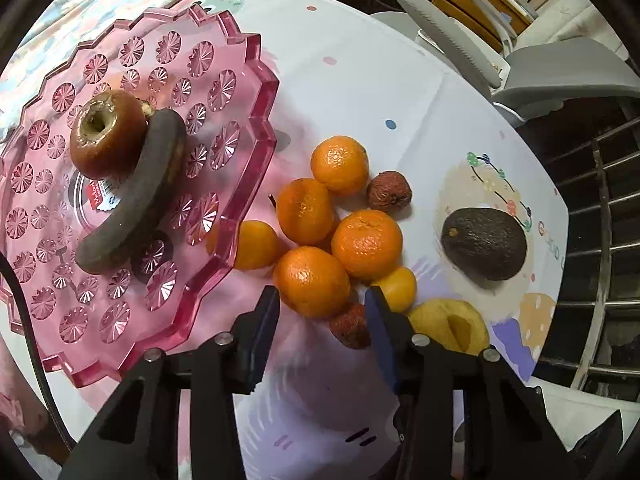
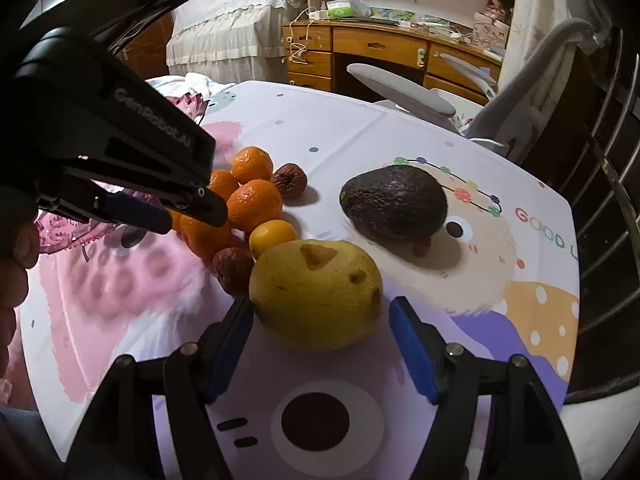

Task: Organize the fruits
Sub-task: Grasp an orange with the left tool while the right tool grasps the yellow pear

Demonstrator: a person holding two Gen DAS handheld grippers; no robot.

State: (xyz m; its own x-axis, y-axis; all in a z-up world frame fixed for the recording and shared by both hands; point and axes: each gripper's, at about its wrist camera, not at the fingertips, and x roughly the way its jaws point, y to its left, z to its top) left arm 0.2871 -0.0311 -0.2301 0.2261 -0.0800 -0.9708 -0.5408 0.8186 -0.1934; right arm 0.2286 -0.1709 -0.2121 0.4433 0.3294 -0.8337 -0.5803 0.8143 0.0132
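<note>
1. Jaws of the left gripper [image 1: 322,300] stand apart astride the nearest mandarin [image 1: 311,281], not yet clamped; a dried red fruit [image 1: 351,326] beside it could get pinched.
2. Right gripper [image 2: 320,312] brackets the pear [image 2: 316,294], unclamped; it may roll away.
3. Farther off, the pink tray [image 1: 224,256] holds two fruits.

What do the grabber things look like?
Both are black plastic frames with silver screws and two fingers lined with blue pads. The left gripper has a black cable beside it and white lettering on its side, seen from the right wrist view. The right gripper looks the same.
</note>
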